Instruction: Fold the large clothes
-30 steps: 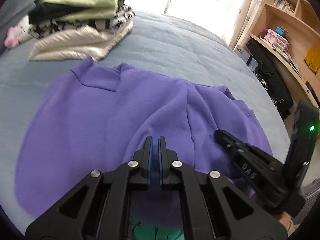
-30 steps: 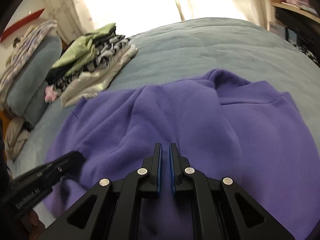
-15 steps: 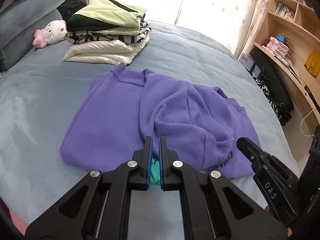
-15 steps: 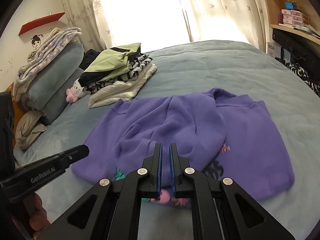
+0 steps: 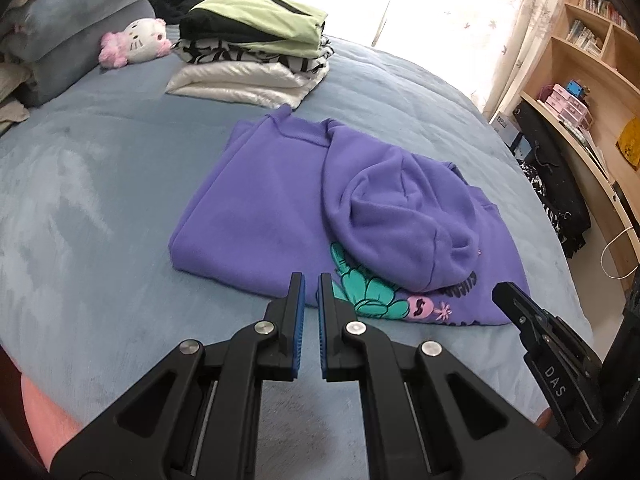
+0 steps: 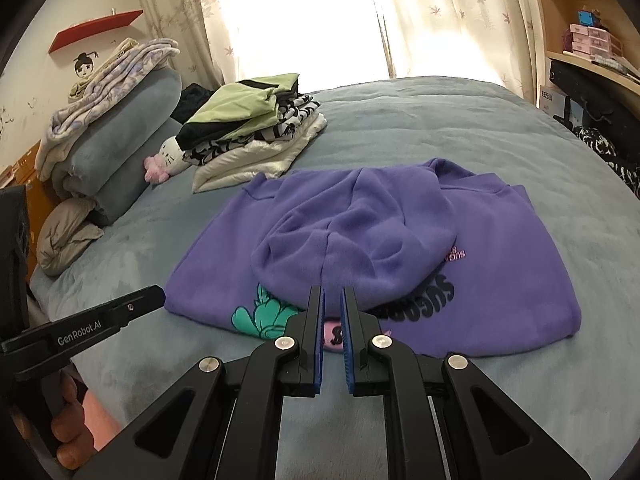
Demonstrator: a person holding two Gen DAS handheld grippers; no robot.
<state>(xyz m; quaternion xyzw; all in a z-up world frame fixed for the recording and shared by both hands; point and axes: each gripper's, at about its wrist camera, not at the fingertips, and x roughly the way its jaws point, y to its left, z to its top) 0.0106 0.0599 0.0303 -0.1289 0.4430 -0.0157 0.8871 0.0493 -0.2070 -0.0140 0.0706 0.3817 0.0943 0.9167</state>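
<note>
Both pairs of tongs hang above the near edge of a blue bed (image 5: 100,184), just short of a purple hoodie (image 5: 260,208) that lies on the bedcover. On the left gripper (image 5: 311,285) the blue-lined fingers are parted by a narrow gap with nothing between them. The right gripper (image 6: 331,298) looks the same: a slim empty gap, no cloth held. Neither touches the hoodie.

The hoodie (image 6: 480,248) is folded into a rough rectangle, sleeves tucked in. Its hood (image 6: 352,240) is flopped forward over the chest, partly covering a printed picture in teal and pink (image 5: 376,288) and dark lettering (image 6: 424,300). The print is at the hoodie's near edge, closest to the grippers.

Beyond the hoodie, towards the window, sits a stack of folded clothes (image 6: 256,132): cream at the bottom, black-and-white pattern in the middle, green and black on top. Its near edge lies just beside the hoodie's far corner. Left of that stack a white and pink plush toy (image 5: 136,42) rests against grey-blue pillows (image 6: 120,148). Right of the hoodie, off the bed, stand wooden shelves (image 5: 592,64).
</note>
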